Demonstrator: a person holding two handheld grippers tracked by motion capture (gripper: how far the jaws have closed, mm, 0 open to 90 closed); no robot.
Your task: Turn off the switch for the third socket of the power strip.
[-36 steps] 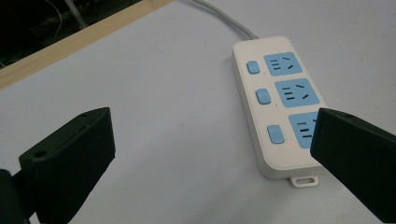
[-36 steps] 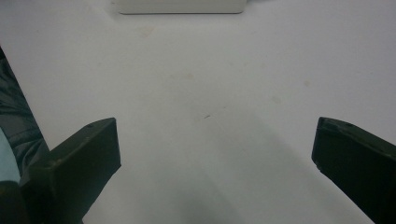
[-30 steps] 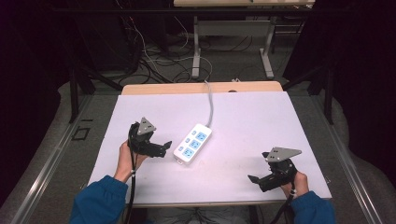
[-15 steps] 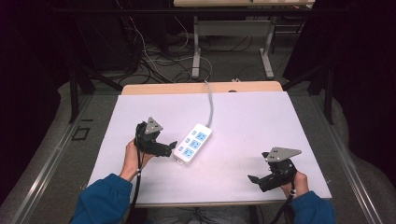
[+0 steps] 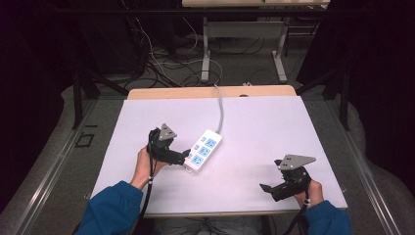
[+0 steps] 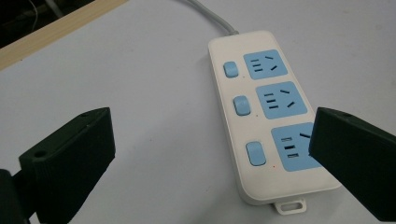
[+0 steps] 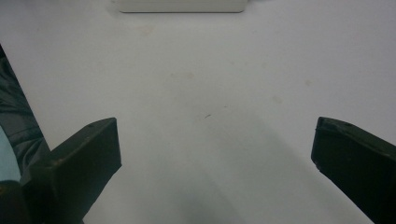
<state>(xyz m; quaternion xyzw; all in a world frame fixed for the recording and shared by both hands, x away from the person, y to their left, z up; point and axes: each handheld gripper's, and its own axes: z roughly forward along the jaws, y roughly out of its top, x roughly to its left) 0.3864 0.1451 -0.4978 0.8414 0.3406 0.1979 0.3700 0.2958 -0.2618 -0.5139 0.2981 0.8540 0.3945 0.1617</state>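
A white power strip [image 5: 204, 149] with three blue sockets and three blue switches lies near the middle of the white table [image 5: 264, 122]; its grey cable [image 5: 220, 105] runs off the far edge. My left gripper [image 5: 183, 156] is at the strip's near end, open. In the left gripper view the strip [image 6: 261, 93] lies just right of centre, and the left gripper [image 6: 210, 128] stands wide open with its right jaw over the nearest socket. My right gripper [image 5: 268, 190] rests open near the front right, apart from the strip. In the right gripper view the right gripper [image 7: 215, 135] spans bare table.
The strip's long side [image 7: 182, 5] shows at the top of the right gripper view, with a blue sleeve [image 7: 14, 126] at its left. A wooden strip [image 5: 195, 92] edges the table's far side. Cables and table legs [image 5: 205, 54] lie on the floor beyond.
My left gripper has moved right across the table, up to the near end of the power strip. The right gripper has stayed where it was.
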